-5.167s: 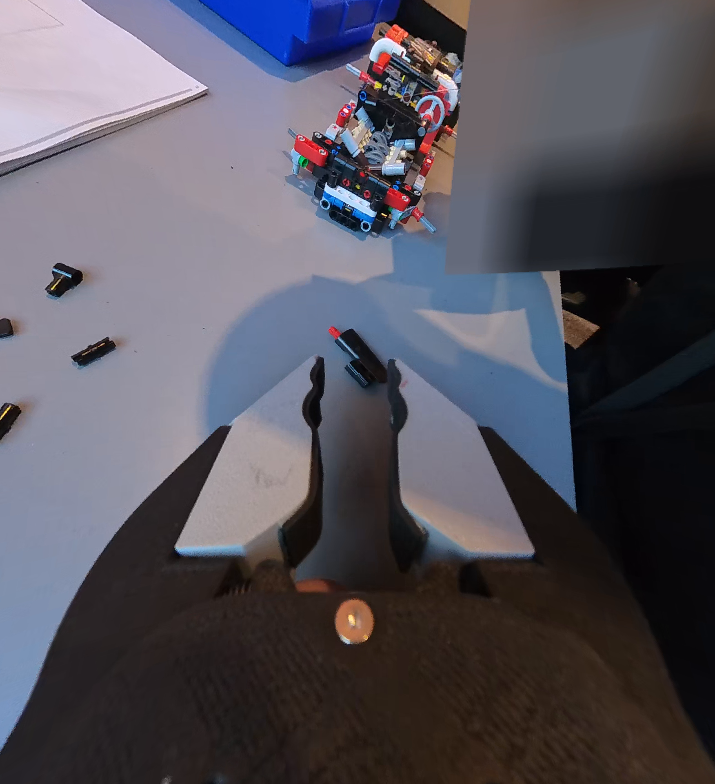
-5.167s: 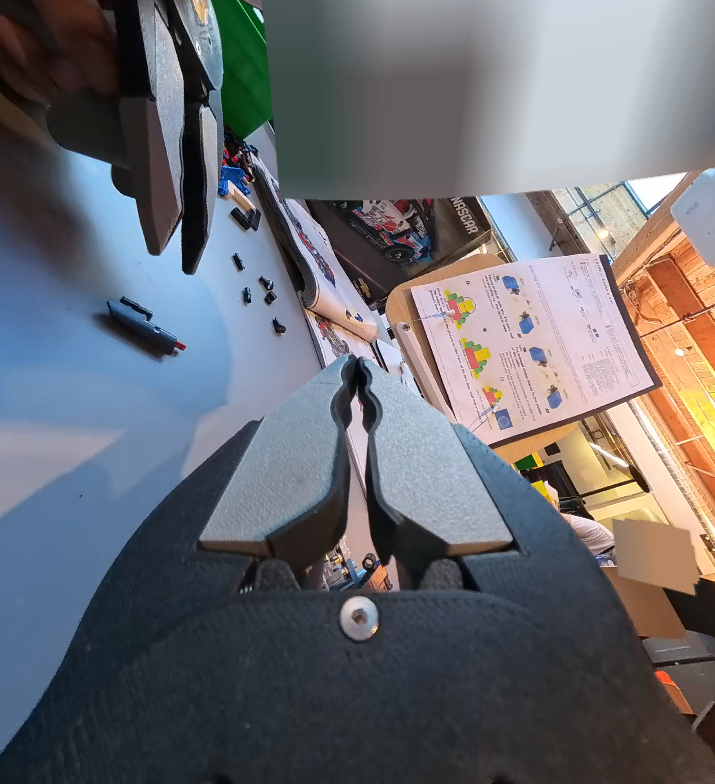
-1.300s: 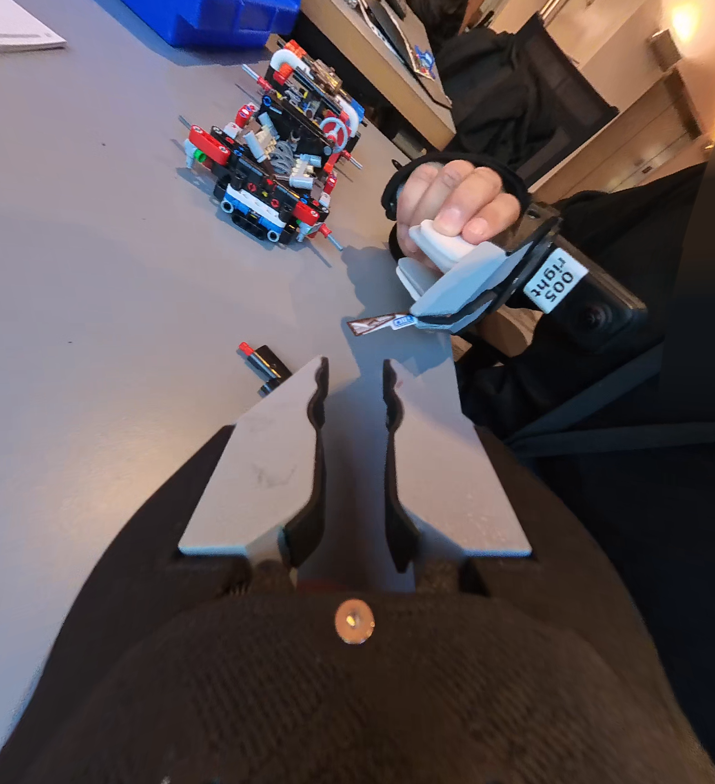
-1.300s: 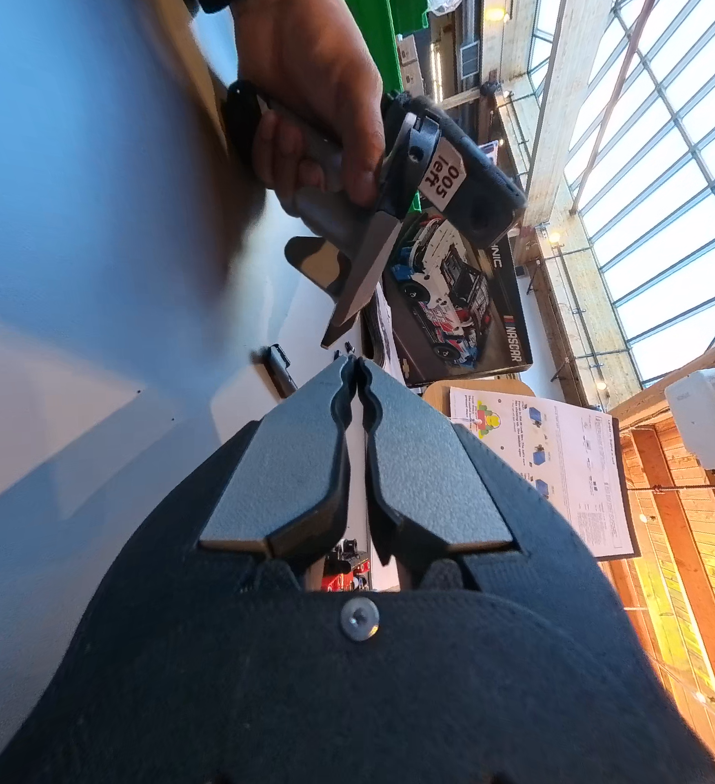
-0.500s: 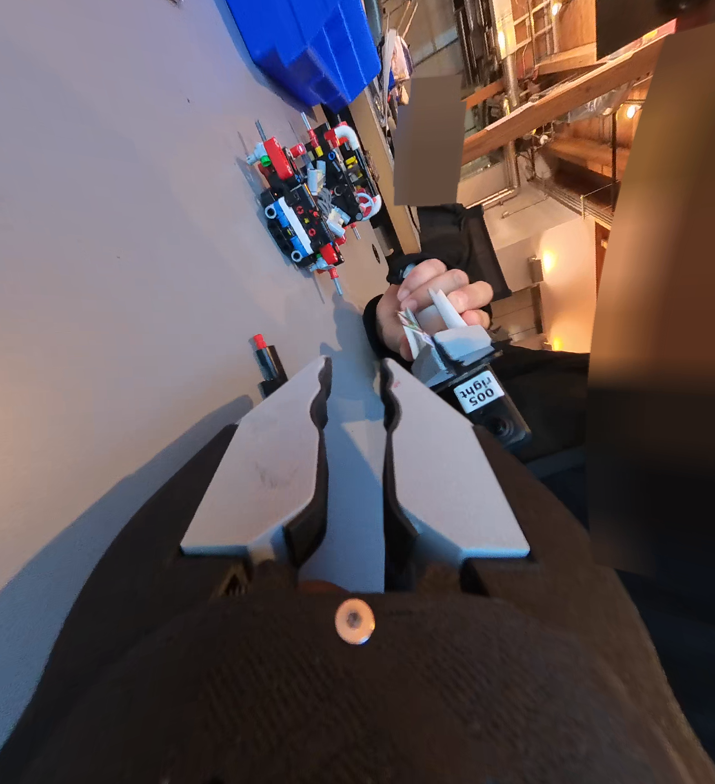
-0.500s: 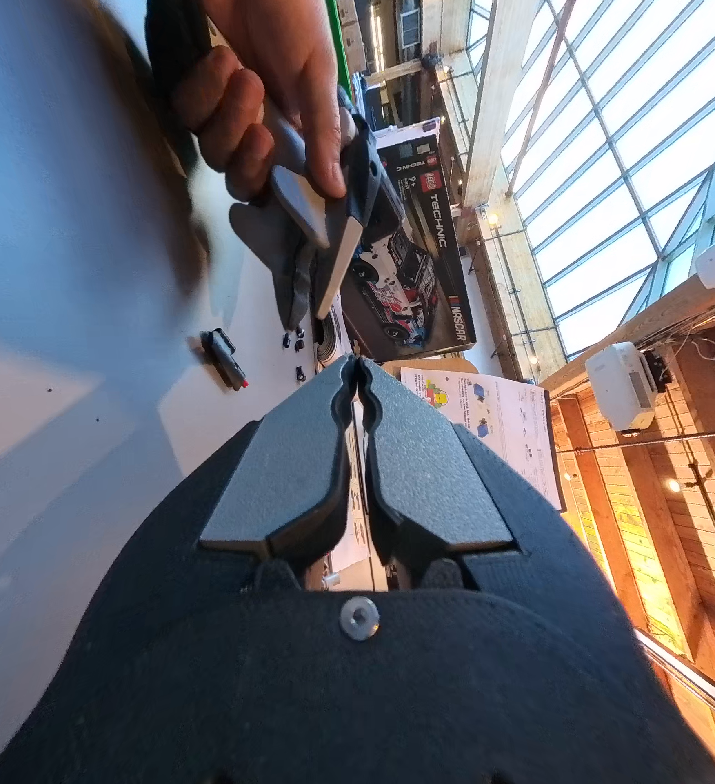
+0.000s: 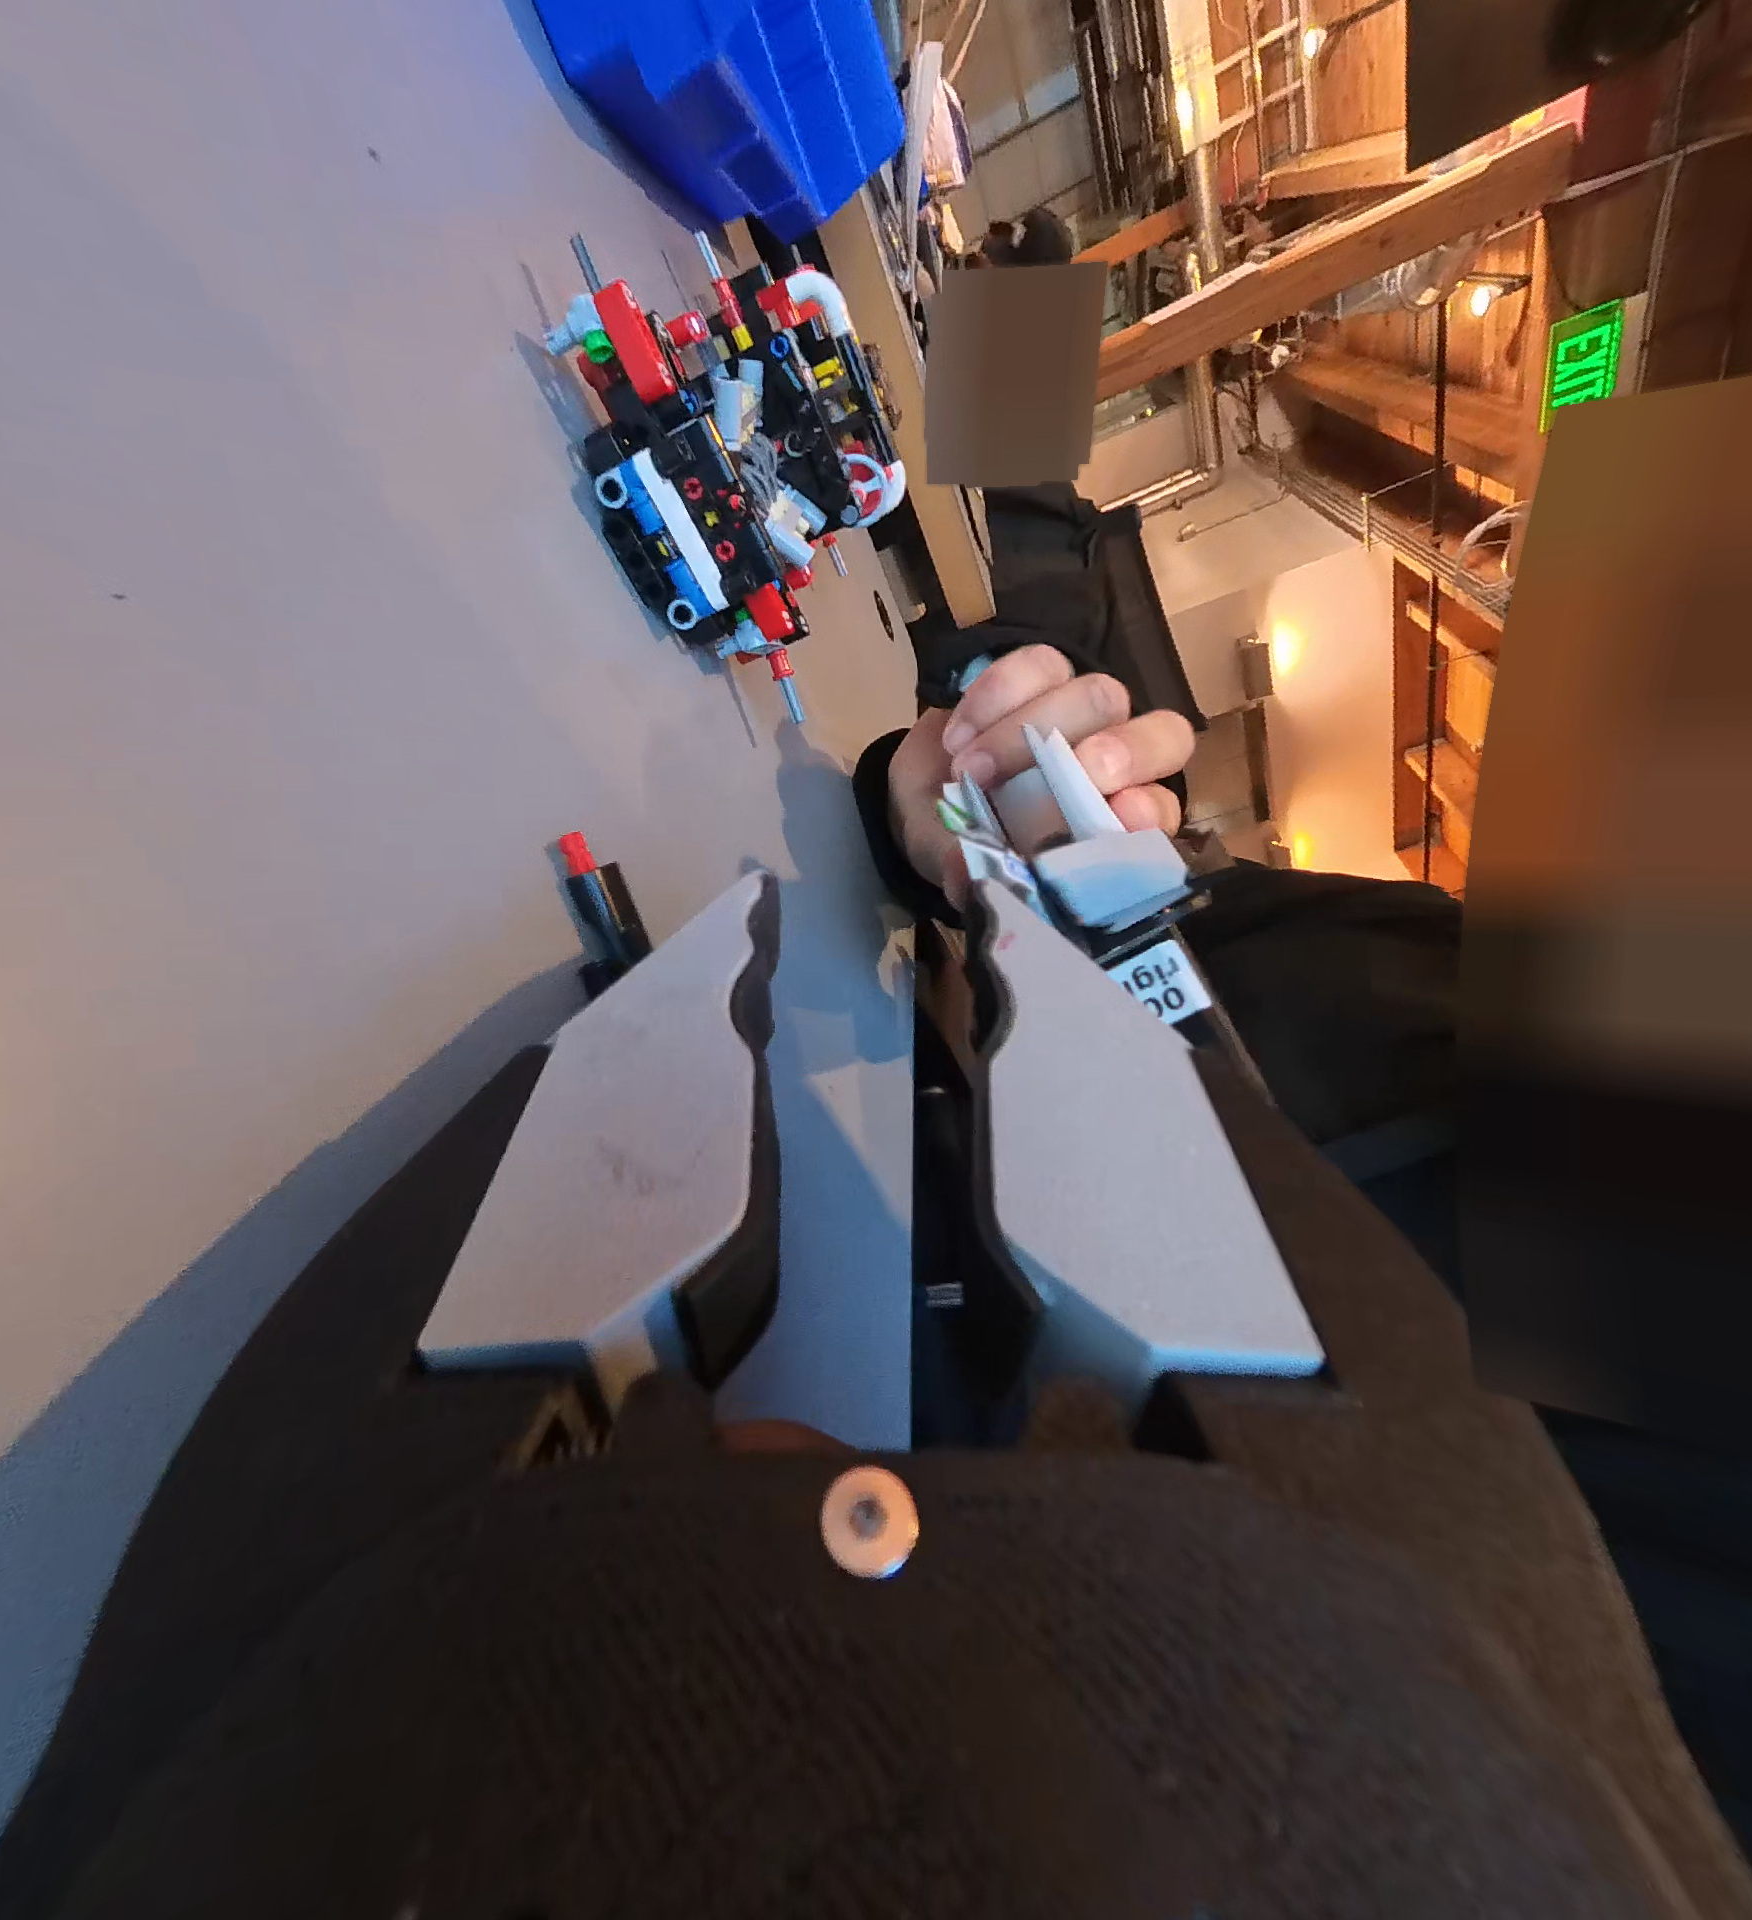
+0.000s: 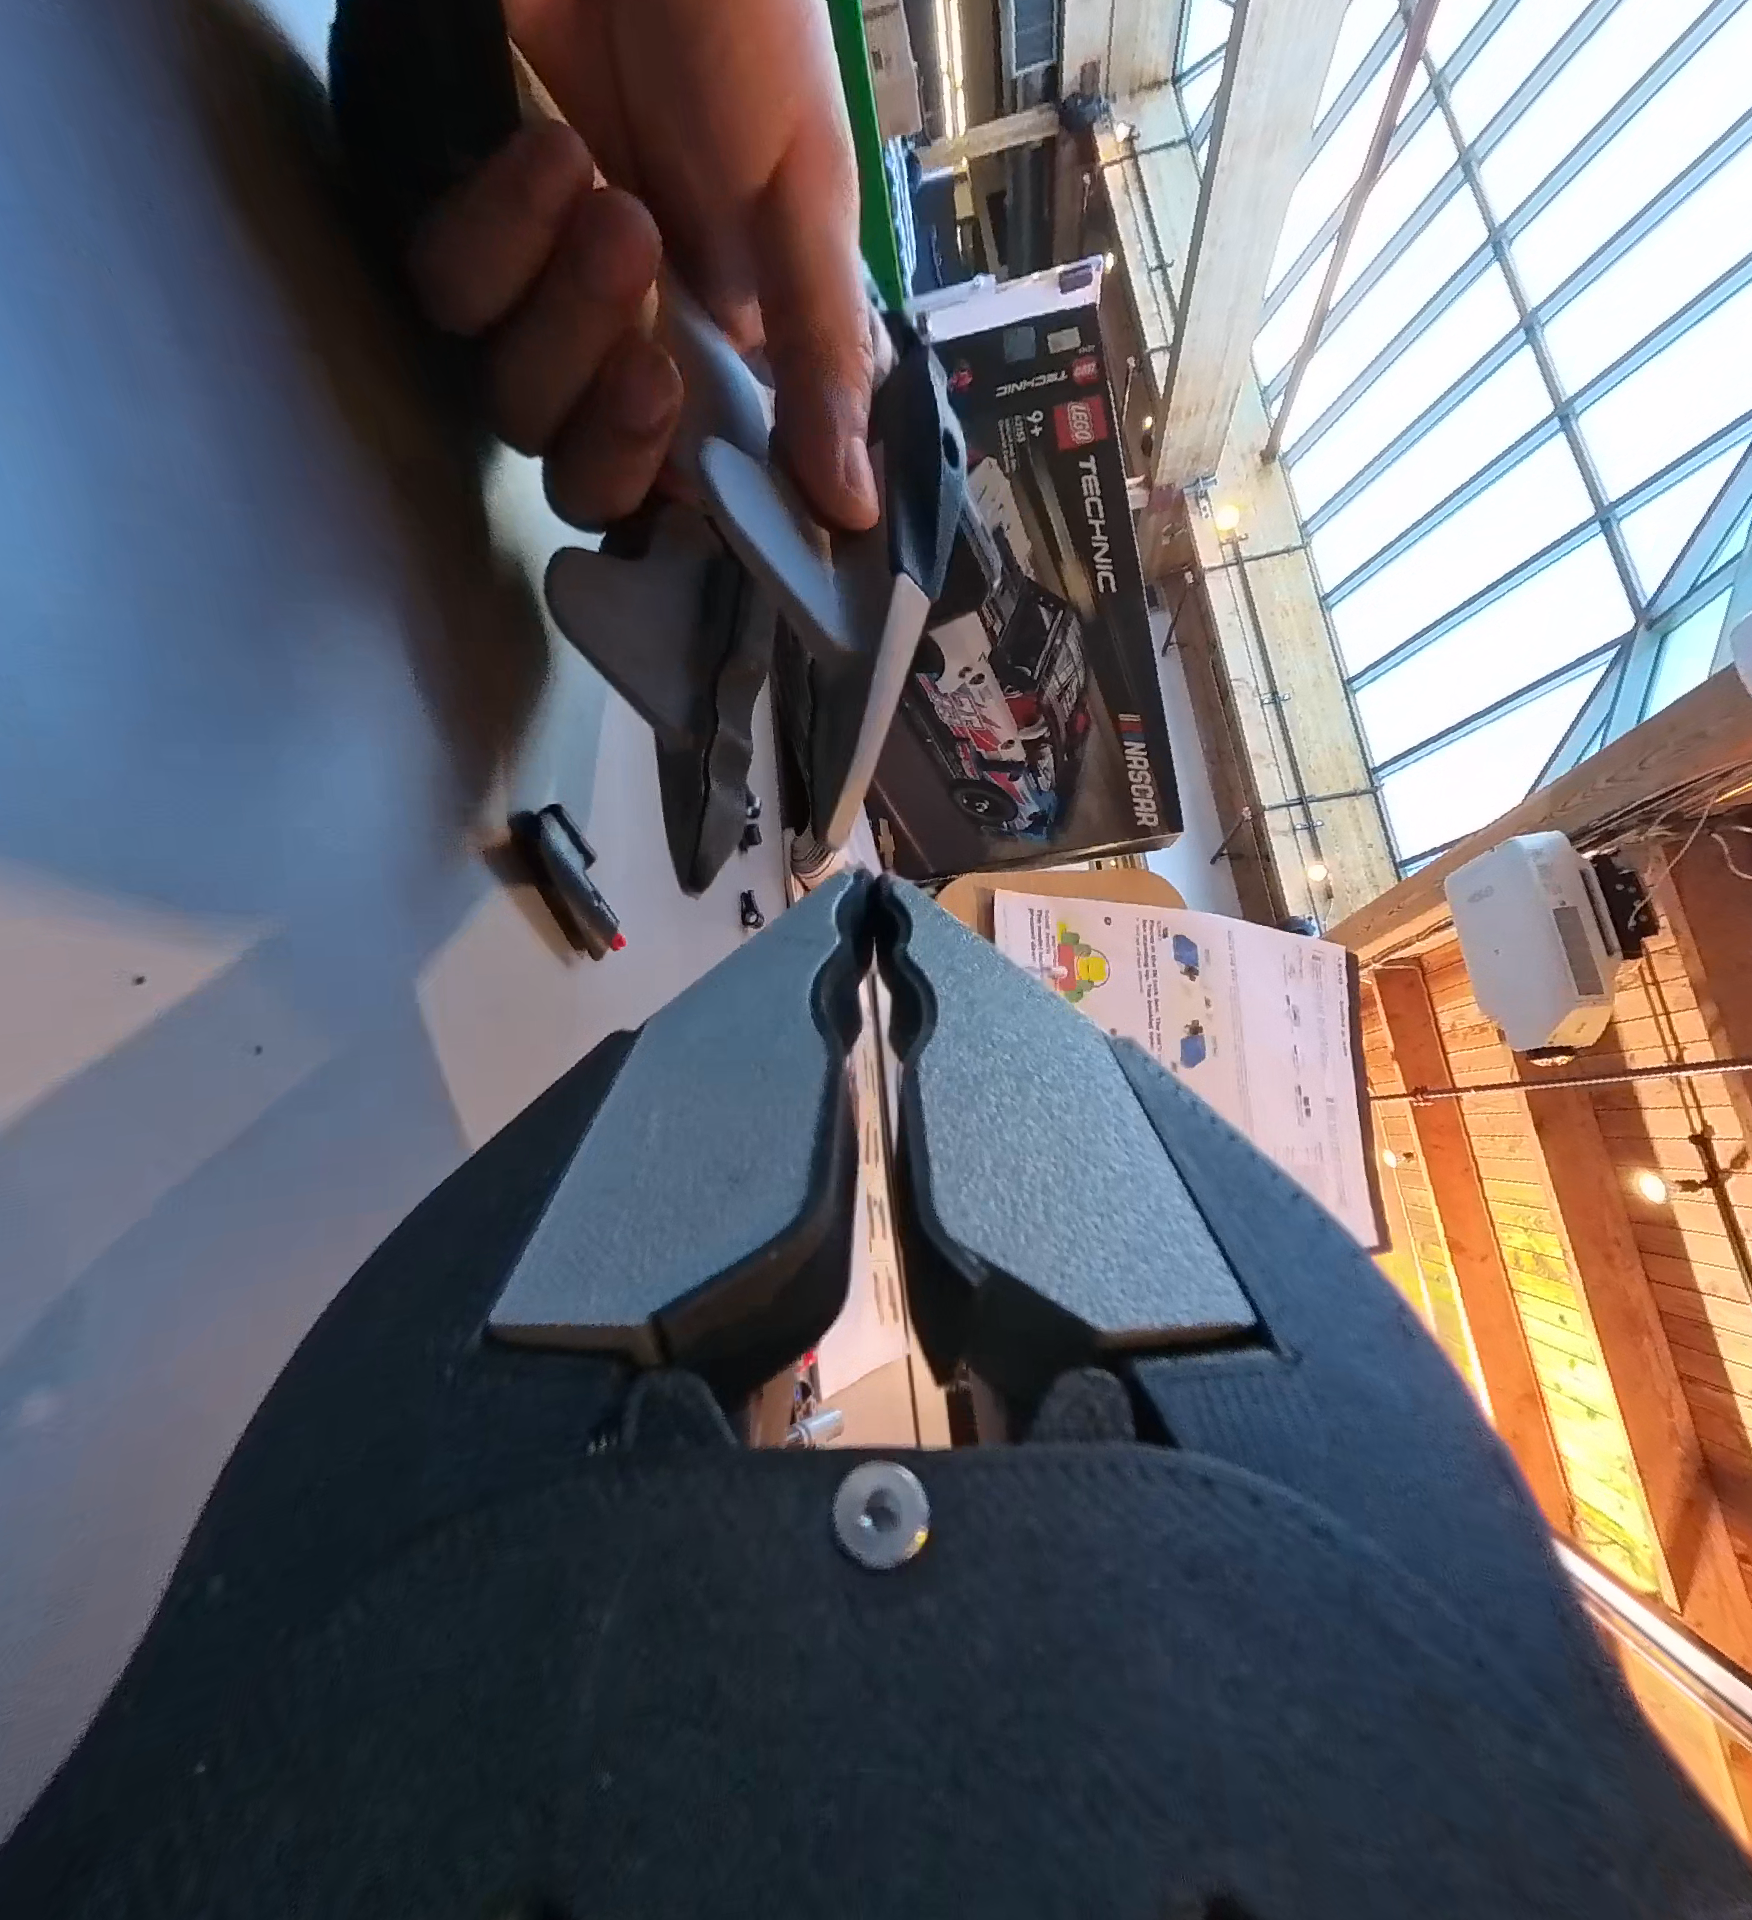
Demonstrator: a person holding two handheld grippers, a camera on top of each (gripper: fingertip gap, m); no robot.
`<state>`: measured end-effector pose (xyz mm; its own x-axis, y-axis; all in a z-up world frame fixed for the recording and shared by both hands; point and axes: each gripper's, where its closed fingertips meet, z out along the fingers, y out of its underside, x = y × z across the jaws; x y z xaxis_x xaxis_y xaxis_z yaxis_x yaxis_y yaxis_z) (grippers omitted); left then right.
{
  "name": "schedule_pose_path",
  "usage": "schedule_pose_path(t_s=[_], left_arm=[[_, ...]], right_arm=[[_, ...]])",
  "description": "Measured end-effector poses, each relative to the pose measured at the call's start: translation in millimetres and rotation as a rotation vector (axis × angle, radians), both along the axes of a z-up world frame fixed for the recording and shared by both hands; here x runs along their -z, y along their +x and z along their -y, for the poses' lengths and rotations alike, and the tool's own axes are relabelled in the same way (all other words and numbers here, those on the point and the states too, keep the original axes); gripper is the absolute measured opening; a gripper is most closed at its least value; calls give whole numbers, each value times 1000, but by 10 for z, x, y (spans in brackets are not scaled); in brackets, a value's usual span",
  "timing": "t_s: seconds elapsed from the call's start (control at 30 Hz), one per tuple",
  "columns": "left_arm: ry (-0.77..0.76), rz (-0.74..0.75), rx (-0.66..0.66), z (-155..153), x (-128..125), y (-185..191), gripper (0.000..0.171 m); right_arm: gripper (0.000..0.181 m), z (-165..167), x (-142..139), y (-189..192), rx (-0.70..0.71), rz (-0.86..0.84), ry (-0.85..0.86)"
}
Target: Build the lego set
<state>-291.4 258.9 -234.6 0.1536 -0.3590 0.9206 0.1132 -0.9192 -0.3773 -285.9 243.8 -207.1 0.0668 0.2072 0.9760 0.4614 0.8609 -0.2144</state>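
Your left gripper's grey finger (image 7: 643,1039) hides the lower end of the black red-tipped lego pin (image 7: 602,904). The blue plastic bin (image 7: 737,94) is cut by the top edge. Your forearm (image 8: 228,312) is motion-blurred.

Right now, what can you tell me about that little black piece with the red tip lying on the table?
The little black piece is a short, slim plastic rod with a small red tip at one end and a stubby black block at the other. It lies flat on the grey table, on its own, apart from the bigger lego build. The open left gripper is right beside it, hiding its lower end, but nothing grips it. The right wrist view also shows it lying loose.
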Motion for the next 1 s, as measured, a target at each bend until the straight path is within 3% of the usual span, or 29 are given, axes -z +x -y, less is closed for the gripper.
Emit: schedule_pose_path(t_s=[0.63,0.73,0.8,1.0], left_arm=[[-14,92,-8,-15,-114,0,24],[-7,92,-3,-5,-118,11,18],[10,113,-7,-9,-161,-7,1],[29,117,-6,0,-212,-19,0]], right_arm=[[0,72,17,-13,-22,13,42],[0,70,27,-15,-20,18,44],[0,84,32,-17,-26,20,41],[0,93,25,-13,-26,18,48]])
